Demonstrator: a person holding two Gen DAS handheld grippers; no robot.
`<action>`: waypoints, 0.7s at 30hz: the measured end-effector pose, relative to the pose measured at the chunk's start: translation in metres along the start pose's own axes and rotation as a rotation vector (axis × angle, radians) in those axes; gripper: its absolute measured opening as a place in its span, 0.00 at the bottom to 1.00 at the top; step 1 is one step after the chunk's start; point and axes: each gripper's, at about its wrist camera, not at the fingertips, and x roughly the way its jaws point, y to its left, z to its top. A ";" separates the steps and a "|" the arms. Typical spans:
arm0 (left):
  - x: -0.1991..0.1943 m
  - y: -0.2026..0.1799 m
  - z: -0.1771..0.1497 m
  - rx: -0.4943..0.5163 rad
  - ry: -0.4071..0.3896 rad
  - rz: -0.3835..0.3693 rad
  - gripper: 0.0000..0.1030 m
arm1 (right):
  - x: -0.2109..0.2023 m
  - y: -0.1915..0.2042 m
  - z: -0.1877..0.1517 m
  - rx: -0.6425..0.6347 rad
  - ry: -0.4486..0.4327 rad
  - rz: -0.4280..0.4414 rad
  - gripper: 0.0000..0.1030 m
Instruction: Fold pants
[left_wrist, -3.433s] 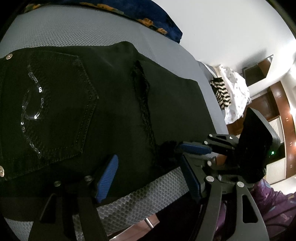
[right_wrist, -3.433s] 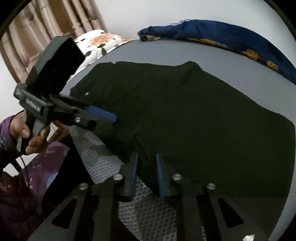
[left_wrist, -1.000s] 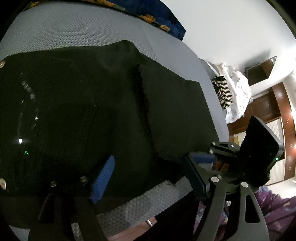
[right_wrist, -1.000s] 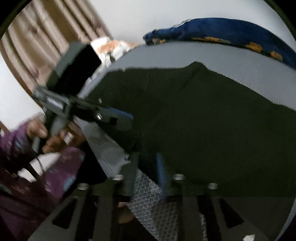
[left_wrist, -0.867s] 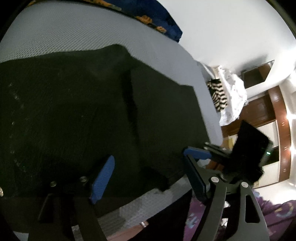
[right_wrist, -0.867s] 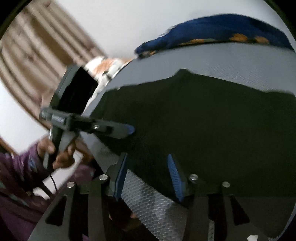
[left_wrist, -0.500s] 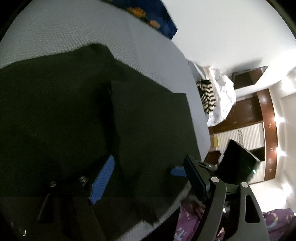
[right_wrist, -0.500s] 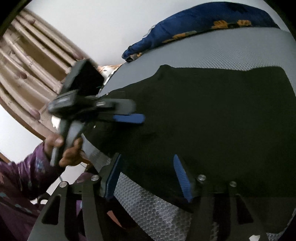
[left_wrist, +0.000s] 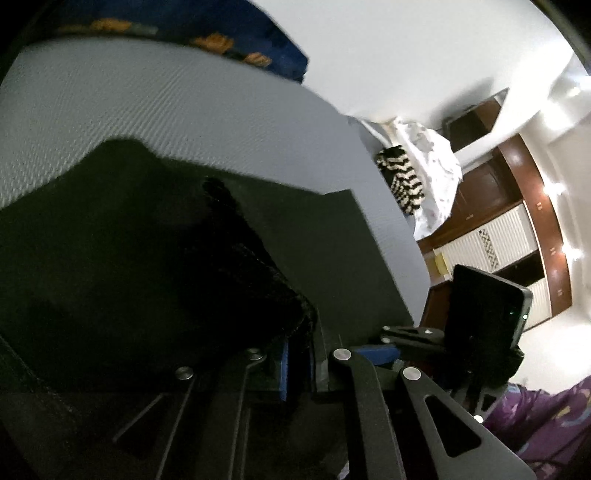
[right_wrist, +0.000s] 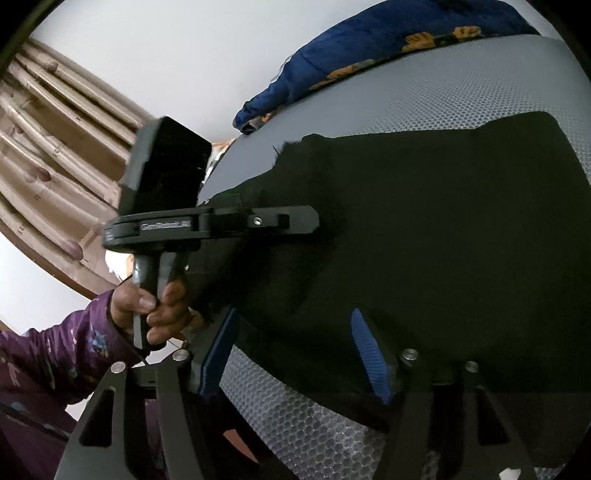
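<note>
With the black pants (right_wrist: 424, 229) spread on the grey mattress (right_wrist: 480, 81), the left gripper (left_wrist: 297, 360) had clamped shut on their near edge while the right gripper (right_wrist: 295, 350) stood open, gripping nothing, so a one-sided lift might skew the fold.

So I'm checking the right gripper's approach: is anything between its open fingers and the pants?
Nothing visible. The right gripper is open, its fingers straddling the near edge of the black pants on the grey mesh surface, with only fabric between them.
</note>
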 end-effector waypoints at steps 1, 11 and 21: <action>0.000 -0.002 0.003 0.004 -0.007 0.001 0.07 | 0.000 -0.001 0.000 0.000 -0.001 0.000 0.60; -0.008 0.001 0.014 0.032 -0.053 0.066 0.07 | 0.002 -0.004 -0.003 0.006 -0.021 0.008 0.64; -0.021 0.037 -0.010 -0.171 -0.041 0.070 0.54 | 0.005 0.003 -0.004 -0.053 0.004 -0.020 0.69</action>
